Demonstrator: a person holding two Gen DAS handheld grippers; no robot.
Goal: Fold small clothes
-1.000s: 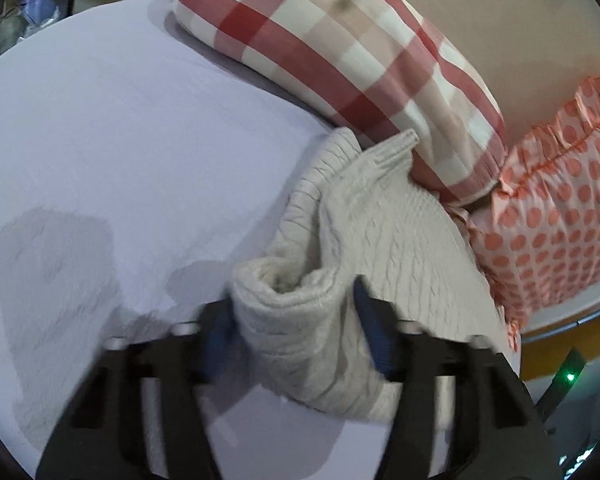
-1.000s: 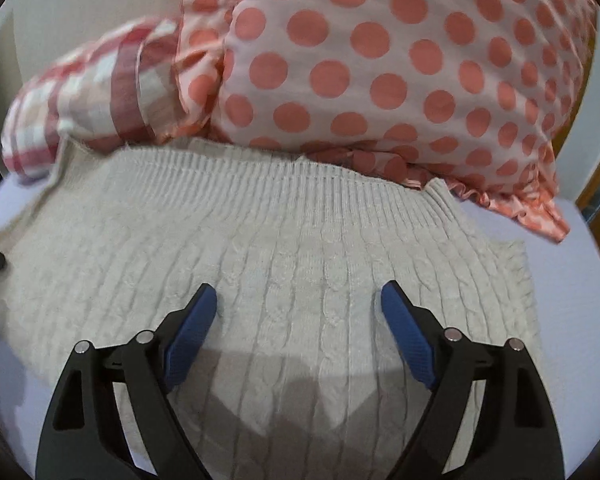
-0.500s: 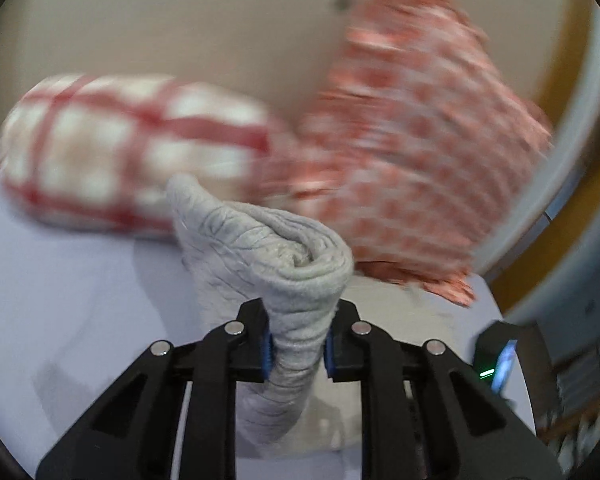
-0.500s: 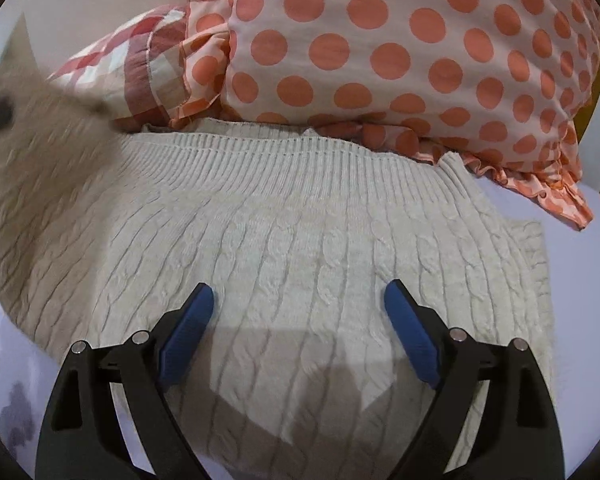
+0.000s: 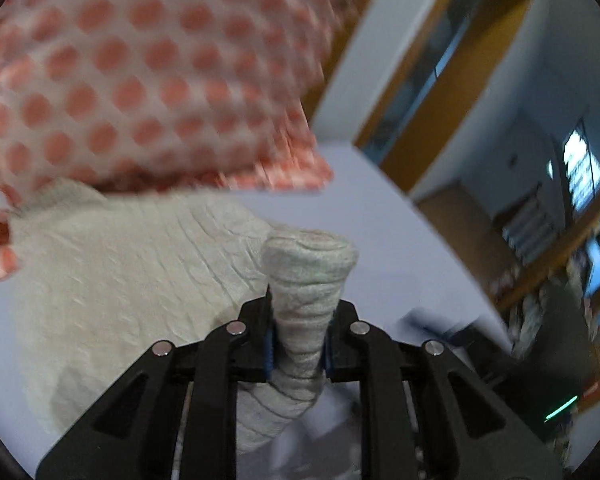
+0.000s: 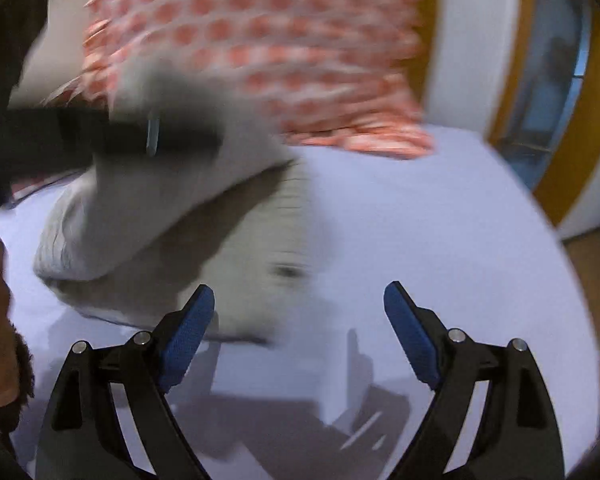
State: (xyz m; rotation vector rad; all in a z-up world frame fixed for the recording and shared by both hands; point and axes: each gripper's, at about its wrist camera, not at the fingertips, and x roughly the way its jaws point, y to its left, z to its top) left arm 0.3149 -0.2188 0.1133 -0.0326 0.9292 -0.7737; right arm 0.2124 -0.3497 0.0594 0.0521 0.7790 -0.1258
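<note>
The left gripper [image 5: 297,346] has its two fingers clamped on a bunched fold of the one cream cable-knit sweater [image 5: 120,264], lifting it above the lavender bed sheet [image 5: 384,232]. The right gripper [image 6: 299,336] hangs wide apart, holding nothing, the sweater just left of it. One orange polka-dot pillow [image 5: 140,68] lies behind.

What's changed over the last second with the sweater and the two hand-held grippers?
The left hand-held gripper closed on a bunched part of the cream sweater and is carrying it up and across, toward the polka-dot pillow side of the bed. The right hand-held gripper swung off the sweater and now sits over bare sheet, jaws still open. The sweater's body stays flat on the bed, against the pillow.
</note>
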